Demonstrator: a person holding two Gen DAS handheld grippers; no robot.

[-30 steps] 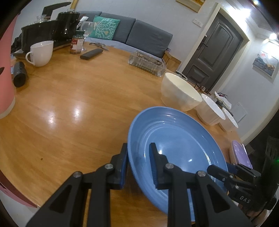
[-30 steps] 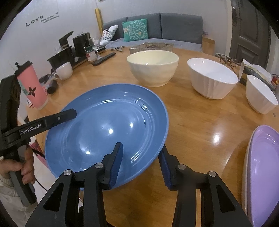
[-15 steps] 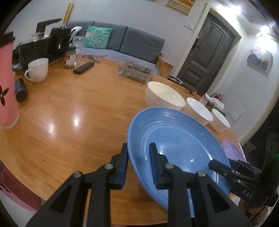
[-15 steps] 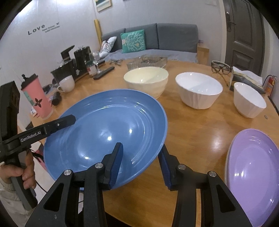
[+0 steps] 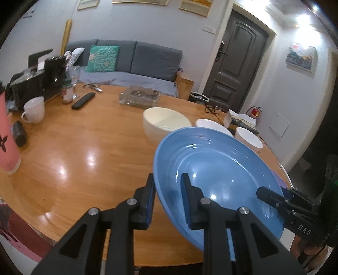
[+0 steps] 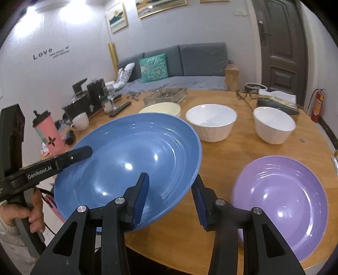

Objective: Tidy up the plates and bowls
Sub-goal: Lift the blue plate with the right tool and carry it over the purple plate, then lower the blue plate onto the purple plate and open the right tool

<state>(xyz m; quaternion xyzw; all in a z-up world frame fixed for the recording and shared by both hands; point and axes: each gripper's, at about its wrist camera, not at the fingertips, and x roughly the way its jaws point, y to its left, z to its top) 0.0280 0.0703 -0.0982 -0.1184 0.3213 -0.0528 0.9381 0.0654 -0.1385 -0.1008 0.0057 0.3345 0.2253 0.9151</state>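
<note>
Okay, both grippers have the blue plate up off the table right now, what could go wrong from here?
1. The blue plate is pinched only at its rim by the left gripper and the right gripper; its glossy surface could slip, especially if the hands drift apart.
2. It hangs tilted near the table's edge, so a slip may drop it to the floor.
3. Swinging it toward the purple plate could clip the white bowls or land hard and chip.

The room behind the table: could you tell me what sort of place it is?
Most likely a home living and dining room: a grey sofa with cushions, framed pictures on the wall, and a round wooden table.
</note>
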